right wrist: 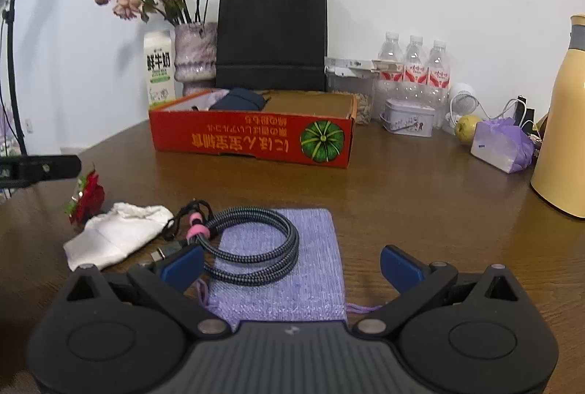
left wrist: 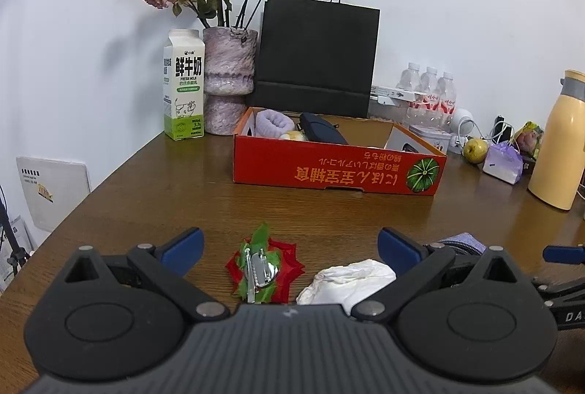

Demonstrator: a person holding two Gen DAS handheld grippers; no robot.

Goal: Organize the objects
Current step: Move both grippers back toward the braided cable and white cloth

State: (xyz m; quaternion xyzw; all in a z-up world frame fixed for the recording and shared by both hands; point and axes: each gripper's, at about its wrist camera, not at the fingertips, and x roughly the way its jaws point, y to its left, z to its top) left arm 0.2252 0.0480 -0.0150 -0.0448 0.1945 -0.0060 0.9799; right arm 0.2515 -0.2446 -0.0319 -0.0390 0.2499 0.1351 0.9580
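While the brown wooden table point(right wrist: 402, 196) carries everything, the biggest thing on it is the flat red cardboard box with a green pumpkin print point(right wrist: 252, 138), sitting far-centre with a dark blue pouch point(right wrist: 237, 99) inside at its left end. Nearer, the lilac knitted drawstring pouch point(right wrist: 292, 269) lies flat with a coiled grey braided cable point(right wrist: 256, 247) resting on top of it. Left of that sits a crumpled white cloth point(right wrist: 117, 235), and just beside it, further left, a small red and green fabric flower clip point(left wrist: 265, 266). The left gripper point(left wrist: 290, 249) hangs wide open around the clip, and the right gripper point(right wrist: 290, 266) is spread wide over the lilac pouch, holding nothing.
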